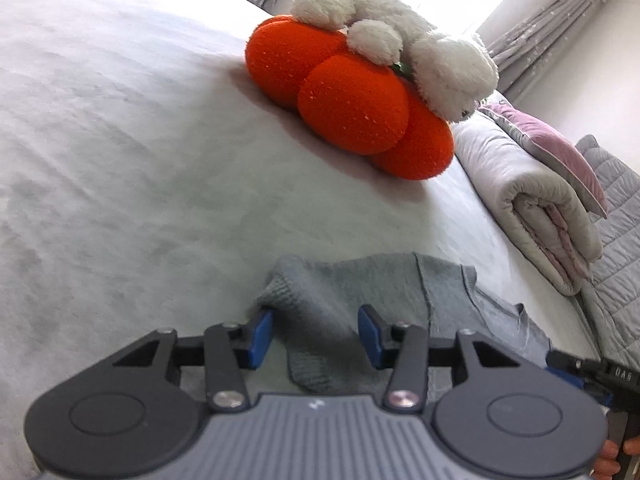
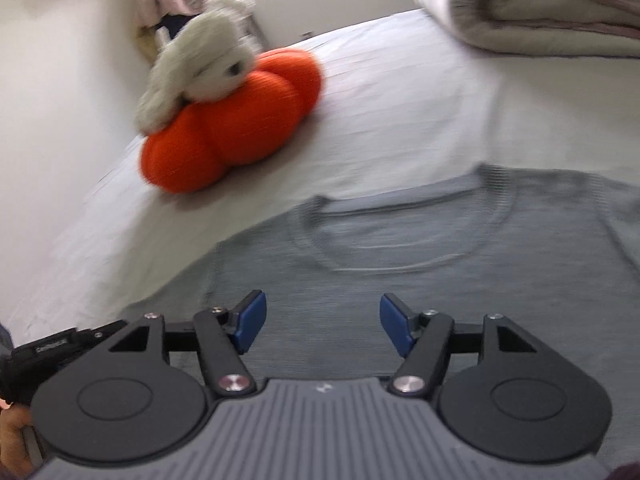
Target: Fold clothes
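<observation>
A grey knit sweater [image 2: 420,248] lies flat on the white bed, neckline towards the far side. In the left wrist view a folded or bunched part of the sweater [image 1: 360,292] with a ribbed cuff lies right under my left gripper [image 1: 316,336], which is open, its blue pads either side of the cloth. My right gripper [image 2: 320,324] is open and empty, hovering over the sweater's chest below the neckline. The right wrist view is motion-blurred.
An orange plush cushion [image 1: 352,100] with a white stuffed toy [image 1: 400,36] on top sits on the white bedsheet [image 1: 120,160] beyond the sweater. A rolled pale quilt [image 1: 532,200] and a pink pillow [image 1: 556,148] lie at the right. The other gripper [image 1: 592,372] shows at the right edge.
</observation>
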`<state>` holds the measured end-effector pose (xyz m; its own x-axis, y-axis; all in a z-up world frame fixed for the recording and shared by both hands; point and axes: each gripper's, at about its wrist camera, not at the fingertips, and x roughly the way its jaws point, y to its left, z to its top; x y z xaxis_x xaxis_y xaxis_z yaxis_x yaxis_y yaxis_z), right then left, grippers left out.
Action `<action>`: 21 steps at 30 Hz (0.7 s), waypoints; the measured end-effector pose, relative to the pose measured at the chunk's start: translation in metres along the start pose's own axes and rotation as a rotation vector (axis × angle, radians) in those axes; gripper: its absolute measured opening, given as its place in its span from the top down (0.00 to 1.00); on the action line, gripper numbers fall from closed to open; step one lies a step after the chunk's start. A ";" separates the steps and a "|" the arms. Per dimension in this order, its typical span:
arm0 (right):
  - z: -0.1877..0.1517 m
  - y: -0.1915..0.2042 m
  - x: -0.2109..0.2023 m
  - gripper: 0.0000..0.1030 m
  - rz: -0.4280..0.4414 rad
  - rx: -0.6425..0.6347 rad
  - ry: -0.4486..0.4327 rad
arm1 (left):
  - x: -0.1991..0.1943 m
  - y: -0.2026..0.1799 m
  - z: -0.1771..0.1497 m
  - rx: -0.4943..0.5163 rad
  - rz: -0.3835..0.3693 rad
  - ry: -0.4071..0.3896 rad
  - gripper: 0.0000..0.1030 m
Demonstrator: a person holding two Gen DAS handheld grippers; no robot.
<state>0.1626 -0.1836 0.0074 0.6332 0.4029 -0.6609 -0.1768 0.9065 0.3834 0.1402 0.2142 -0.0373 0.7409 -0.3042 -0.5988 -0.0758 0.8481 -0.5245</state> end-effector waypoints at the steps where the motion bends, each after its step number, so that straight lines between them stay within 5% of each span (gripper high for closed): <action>1: -0.002 -0.004 -0.003 0.35 -0.005 0.002 0.002 | 0.000 0.001 0.000 -0.009 -0.004 0.000 0.55; 7: -0.013 -0.015 -0.016 0.35 -0.008 -0.012 0.024 | 0.000 0.005 0.004 -0.067 -0.086 0.039 0.69; 15: -0.048 0.096 0.000 0.37 0.255 -0.250 0.093 | -0.002 0.007 0.007 -0.075 -0.061 0.048 0.69; 21: -0.066 0.156 0.027 0.40 0.332 -0.346 0.133 | 0.000 0.008 0.008 -0.079 -0.068 0.060 0.69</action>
<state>0.1024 -0.0232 0.0062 0.4028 0.6692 -0.6244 -0.6068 0.7060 0.3652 0.1452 0.2243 -0.0365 0.7051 -0.3872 -0.5941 -0.0805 0.7887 -0.6095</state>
